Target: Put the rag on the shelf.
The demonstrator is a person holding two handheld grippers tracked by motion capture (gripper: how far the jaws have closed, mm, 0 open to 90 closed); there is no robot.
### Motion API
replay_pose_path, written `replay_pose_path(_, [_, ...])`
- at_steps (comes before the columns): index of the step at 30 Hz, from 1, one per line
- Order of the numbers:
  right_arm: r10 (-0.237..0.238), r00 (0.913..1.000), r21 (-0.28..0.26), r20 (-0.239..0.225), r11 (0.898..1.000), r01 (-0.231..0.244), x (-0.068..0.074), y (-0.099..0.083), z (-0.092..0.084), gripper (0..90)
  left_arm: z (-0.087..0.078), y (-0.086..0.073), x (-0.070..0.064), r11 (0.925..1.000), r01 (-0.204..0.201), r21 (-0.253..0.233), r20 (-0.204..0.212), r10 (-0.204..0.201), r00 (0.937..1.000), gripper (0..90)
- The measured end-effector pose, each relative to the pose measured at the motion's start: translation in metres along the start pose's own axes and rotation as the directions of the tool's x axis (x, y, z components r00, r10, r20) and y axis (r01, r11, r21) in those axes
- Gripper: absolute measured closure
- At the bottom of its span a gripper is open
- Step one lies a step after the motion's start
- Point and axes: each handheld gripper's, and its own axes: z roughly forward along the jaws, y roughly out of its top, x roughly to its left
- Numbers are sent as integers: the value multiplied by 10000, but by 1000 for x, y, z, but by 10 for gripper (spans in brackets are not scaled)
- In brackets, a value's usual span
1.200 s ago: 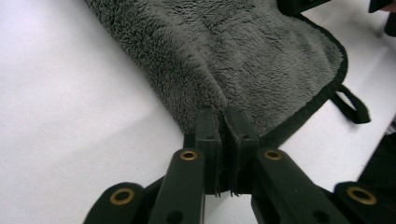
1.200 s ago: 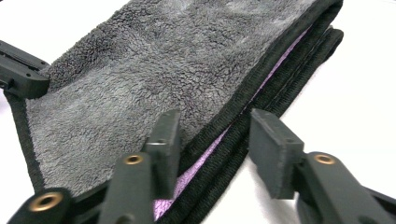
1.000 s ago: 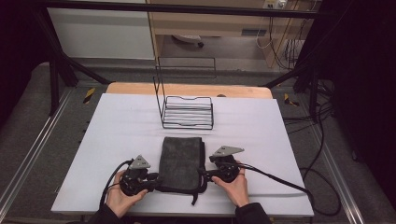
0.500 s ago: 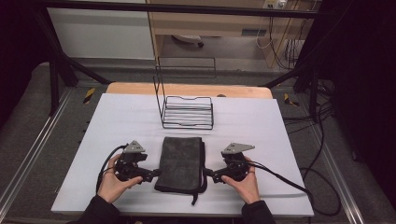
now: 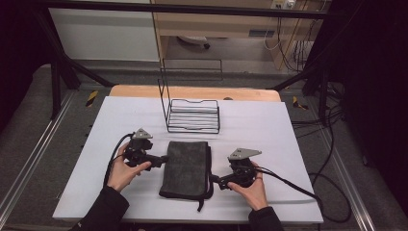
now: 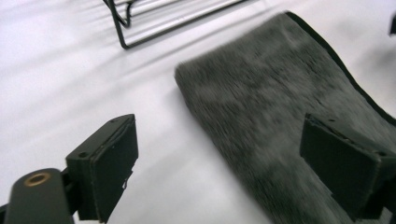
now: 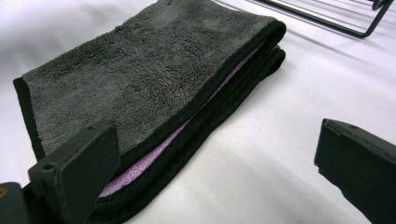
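The folded towel [image 6: 280,121] is motion-blurred in the left gripper view. There the wire rack [image 6: 154,23] is cut off by the top edge.

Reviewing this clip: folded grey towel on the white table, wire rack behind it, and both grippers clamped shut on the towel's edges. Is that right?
Not quite. Both the left gripper and the right gripper stand open beside the towel, gripping nothing, as the two gripper views show. The jaws have just been opening. The wire rack and white table are as you say.
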Motion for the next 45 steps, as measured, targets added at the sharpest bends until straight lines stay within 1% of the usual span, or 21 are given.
replay_pose_path(3, [-45,10000,2,-2,10000,45,0,-1,1,9,9,9,7,9997,225,-103,-40,-226,9997,158])
replay_pose_path(6, [-39,10000,16,15,10000,39,0,-1,1,9,15,13,9,9997,228,-28,-255,-228,9994,177])
replay_pose_path(7, [-35,10000,3,10,10000,35,0,-1,1,10,18,14,11,9994,349,-10,-277,-349,9990,210])
replay_pose_path(8, [-35,10000,3,10,10000,35,0,-1,1,10,21,15,12,9989,466,-40,-282,-467,9985,210])
replay_pose_path(10, [-28,10000,-14,18,10000,28,0,-1,1,10,27,17,14,9985,530,-139,-313,-534,9981,277])
replay_pose_path(12, [-30,10000,26,8,10000,30,0,-1,1,10,33,18,15,9982,598,-88,-435,-602,9972,332])
replay_pose_path(13, [-12,10000,23,13,10000,12,0,-1,2,10,36,18,16,9979,644,-65,-394,-646,9971,365])
replay_pose_path(14, [-51,10000,45,4,10000,51,0,-1,2,10,42,19,17,9974,711,88,-500,-706,9963,382])
replay_pose_path(16, [-35,10000,55,-12,10000,35,0,-1,2,10,45,19,18,9974,703,161,-511,-694,9963,427])
replay_pose_path(20, [-15,10000,84,-8,10000,15,0,-1,3,11,53,20,18,9963,750,419,-319,-737,9968,506])
replay_pose_path(22, [9,10000,98,-3,10000,-9,0,-1,2,11,57,18,17,9942,865,646,-155,-856,9962,545])
replay_pose_path(23, [25,10000,88,-13,10000,-25,0,-1,2,12,61,16,15,9941,716,809,-111,-710,9974,568])
replay_pose_path(31, [84,10000,-111,-18,9999,-84,-4,2,2,28,65,15,15,9933,804,827,102,-815,9966,666])
replay_pose_path(34, [228,9997,-294,-18,9993,-229,-7,7,3,48,65,15,15,9925,845,881,205,-866,9960,715])
replay_pose_path(36, [354,9993,-365,113,9987,-349,-10,12,4,58,66,14,15,9921,912,864,200,-933,9954,744])
replay_pose_path(38, [445,9989,-393,148,9983,-438,-12,15,6,64,66,14,16,9919,939,859,234,-963,9951,756])
replay_pose_path(39, [659,9976,-589,206,9962,-646,-17,23,10,73,67,13,15,9931,840,818,235,-862,9960,766])
replay_pose_path(41, [716,9970,-641,276,9955,-698,-18,26,13,79,67,13,14,9937,807,778,211,-825,9964,769])
replay_pose_path(42, [862,9957,-751,327,9937,-836,-22,34,21,106,67,12,14,9944,732,767,207,-750,9970,774])
replay_pose_path(44, [914,9949,-727,426,9934,-882,-25,41,32,120,67,12,15,9941,801,737,243,-820,9963,775])
replay_pose_path(45, [914,9949,-727,426,9934,-882,-25,41,32,120,67,12,15,9941,801,737,243,-820,9963,775])
